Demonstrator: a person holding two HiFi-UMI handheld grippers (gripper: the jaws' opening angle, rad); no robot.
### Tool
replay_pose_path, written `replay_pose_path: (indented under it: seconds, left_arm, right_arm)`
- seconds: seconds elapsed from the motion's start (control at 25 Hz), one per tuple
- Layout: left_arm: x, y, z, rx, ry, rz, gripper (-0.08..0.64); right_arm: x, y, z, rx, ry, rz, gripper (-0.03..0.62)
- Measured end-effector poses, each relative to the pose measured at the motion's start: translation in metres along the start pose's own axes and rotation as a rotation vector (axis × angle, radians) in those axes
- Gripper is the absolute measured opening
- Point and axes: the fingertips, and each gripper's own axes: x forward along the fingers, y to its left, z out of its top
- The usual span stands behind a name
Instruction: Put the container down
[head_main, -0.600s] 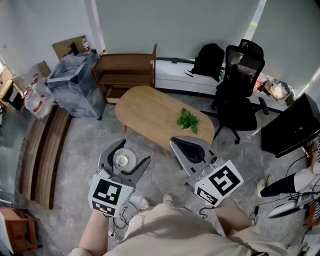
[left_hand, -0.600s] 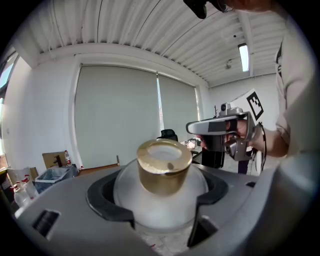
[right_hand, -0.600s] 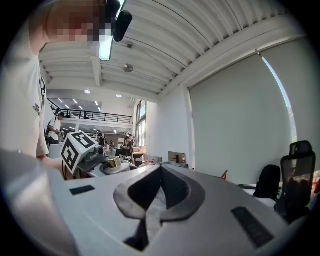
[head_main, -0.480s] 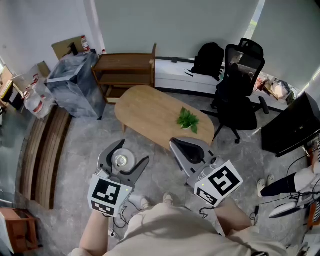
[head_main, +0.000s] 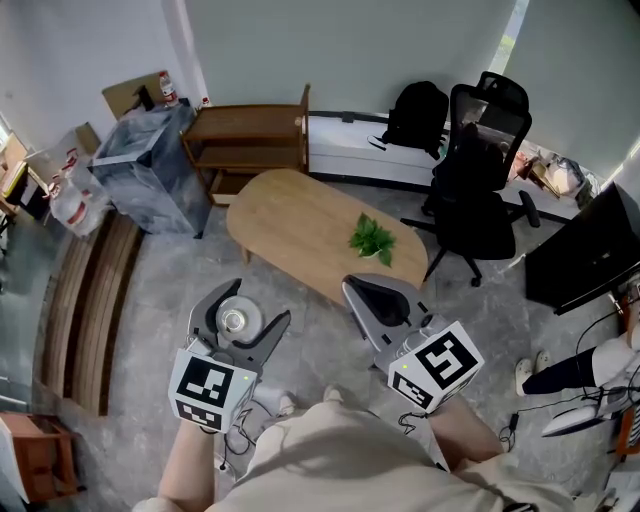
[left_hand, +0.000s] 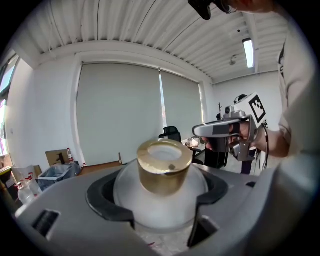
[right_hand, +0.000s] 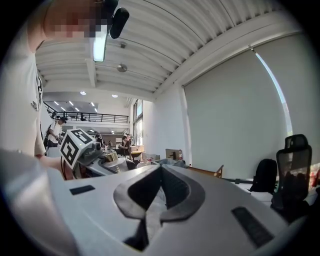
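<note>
The container (head_main: 235, 321) is a round frosted-white jar with a gold lid. It sits between the jaws of my left gripper (head_main: 255, 305), which is shut on it and holds it in the air above the grey floor. In the left gripper view the container (left_hand: 165, 172) fills the middle, and the dark pads of the left gripper (left_hand: 160, 194) press on both of its sides. My right gripper (head_main: 352, 286) is held beside it to the right, jaws shut with nothing between them. In the right gripper view the right gripper (right_hand: 160, 169) is closed, pad against pad.
An oval wooden table (head_main: 290, 225) with a small green plant (head_main: 373, 240) stands just ahead. Behind it are a wooden shelf (head_main: 250, 140), a plastic-covered bin (head_main: 150, 165), a black office chair (head_main: 480, 185) and a black bag (head_main: 415, 118). A dark monitor (head_main: 585, 250) stands at the right.
My left gripper has drifted slightly left and toward me with the container still in it. The right gripper has hardly moved.
</note>
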Motion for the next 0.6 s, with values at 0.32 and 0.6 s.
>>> replay_pose_path:
  seconds: [0.32, 0.6]
  left_arm:
    - [0.016, -0.018, 0.003, -0.004, -0.001, 0.025, 0.339]
    - [0.029, -0.026, 0.005, -0.010, 0.001, 0.051, 0.339]
  right_arm:
    - [-0.016, -0.022, -0.014, 0.001, 0.009, 0.023, -0.005]
    - [-0.023, -0.040, -0.019, -0.005, 0.000, 0.036, -0.005]
